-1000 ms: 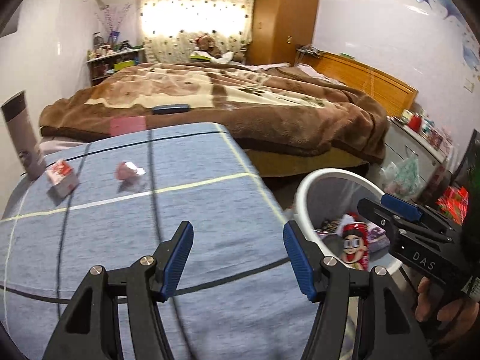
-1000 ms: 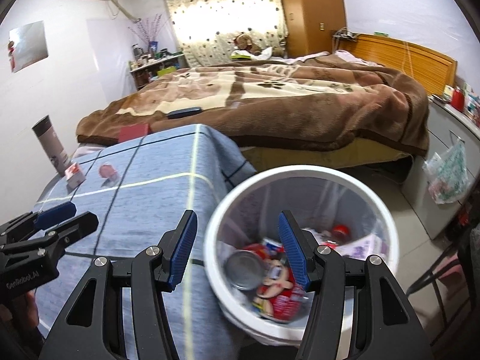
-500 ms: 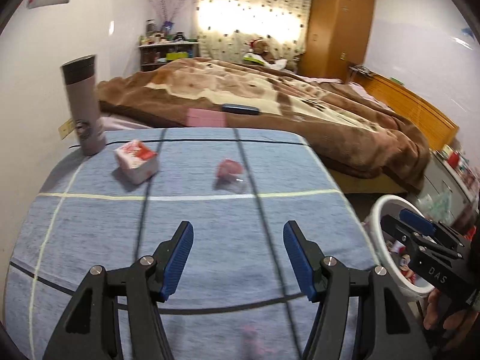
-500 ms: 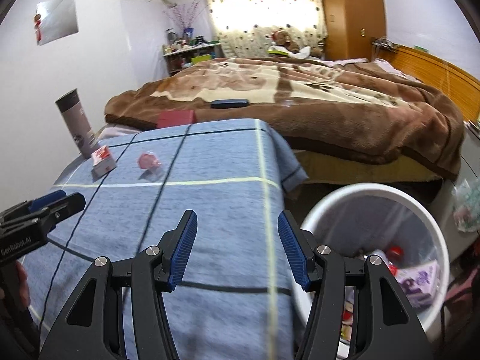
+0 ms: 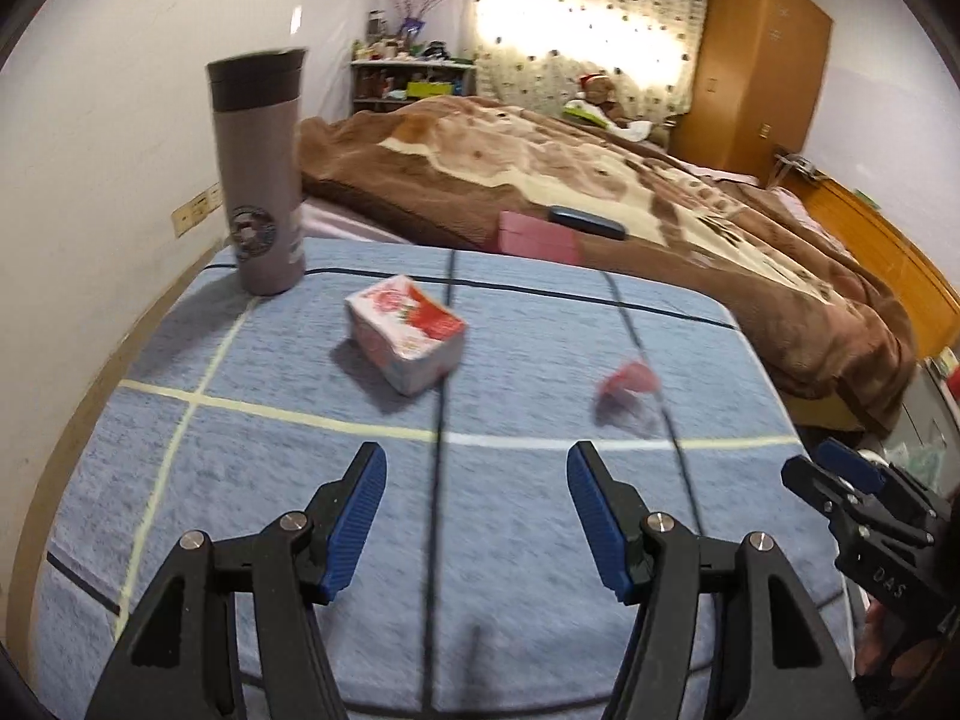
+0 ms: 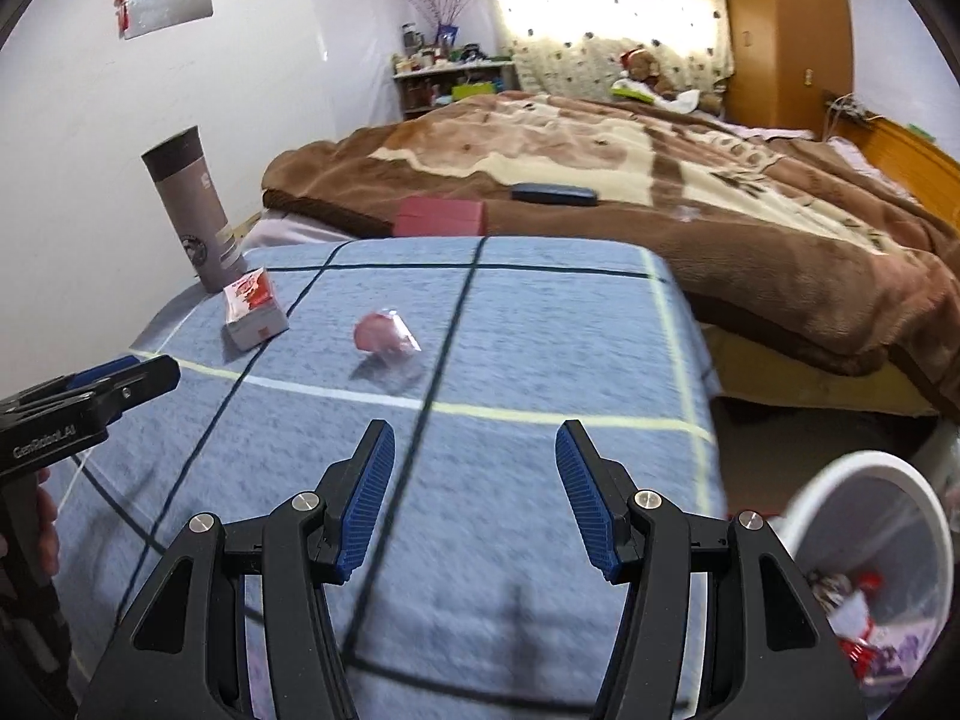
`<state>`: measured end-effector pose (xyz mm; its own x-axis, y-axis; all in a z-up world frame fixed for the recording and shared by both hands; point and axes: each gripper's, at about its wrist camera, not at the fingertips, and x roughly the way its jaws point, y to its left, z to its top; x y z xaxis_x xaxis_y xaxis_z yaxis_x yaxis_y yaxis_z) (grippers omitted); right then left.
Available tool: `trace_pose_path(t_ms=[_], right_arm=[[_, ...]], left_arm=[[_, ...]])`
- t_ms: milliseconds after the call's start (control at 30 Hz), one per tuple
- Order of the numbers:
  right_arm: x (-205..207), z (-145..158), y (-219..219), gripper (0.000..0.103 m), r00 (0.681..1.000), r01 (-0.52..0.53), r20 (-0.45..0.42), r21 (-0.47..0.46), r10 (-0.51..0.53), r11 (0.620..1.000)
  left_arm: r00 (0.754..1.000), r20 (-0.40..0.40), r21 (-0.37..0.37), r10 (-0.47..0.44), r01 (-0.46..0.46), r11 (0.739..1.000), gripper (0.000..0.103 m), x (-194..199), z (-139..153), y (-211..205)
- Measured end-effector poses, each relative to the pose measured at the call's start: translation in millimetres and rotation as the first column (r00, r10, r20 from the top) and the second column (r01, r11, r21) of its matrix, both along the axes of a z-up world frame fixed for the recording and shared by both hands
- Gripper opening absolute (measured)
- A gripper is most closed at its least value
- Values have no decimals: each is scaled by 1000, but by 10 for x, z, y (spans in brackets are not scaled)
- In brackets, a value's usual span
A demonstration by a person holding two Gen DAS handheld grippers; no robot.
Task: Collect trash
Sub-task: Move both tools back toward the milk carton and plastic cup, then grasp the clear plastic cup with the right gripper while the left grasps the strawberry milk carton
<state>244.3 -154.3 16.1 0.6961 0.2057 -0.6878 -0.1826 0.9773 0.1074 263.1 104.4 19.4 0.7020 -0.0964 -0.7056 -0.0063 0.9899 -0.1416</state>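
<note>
Two grippers hang over a blue-grey checked tablecloth (image 5: 540, 540), with a brown-blanketed bed (image 6: 630, 180) beyond the fingers, the largest thing in view. Off to the right of the right gripper's (image 6: 474, 498) fingers and below the table edge stands a white waste bin (image 6: 864, 474), with red and purple wrappers lying in it. Ahead and to the left of the left gripper's (image 5: 477, 516) fingers a grey travel tumbler (image 5: 259, 180) stands upright at the table's far corner. Nearer, just ahead and slightly left of those fingers, a small pink-and-white carton (image 5: 408, 339) printed with strawberries lies on the cloth, apart from the tumbler. The smallest piece is a crumpled pink wrapper (image 5: 627, 381) (blurred in both views), ahead and to the right of the left fingers, and straight ahead, slightly left, of the right ones. Both grippers have their blue pads spread wide and hold nothing. A pink box (image 6: 441, 217) and a dark flat case (image 6: 555, 194) rest on the bed's edge.
</note>
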Motion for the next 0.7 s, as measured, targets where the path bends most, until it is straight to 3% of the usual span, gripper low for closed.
trace_pose_path(t_ms=[233,533,700], right_arm=[[321,-110,256,58,997,-76,-25,13,76,997],[577,-189,455,58,984,-180,-5,-16,180,983],[708,-255,497,58,978,-206,-40,-18,205,978]], left_arm=[[999,-39,-21,29,-30,999,68,324,-112,203],[997,-51,13,54,-54,998,73,810,-174,206],[996,-73,17,57,-56,998,73,992,-216,215]])
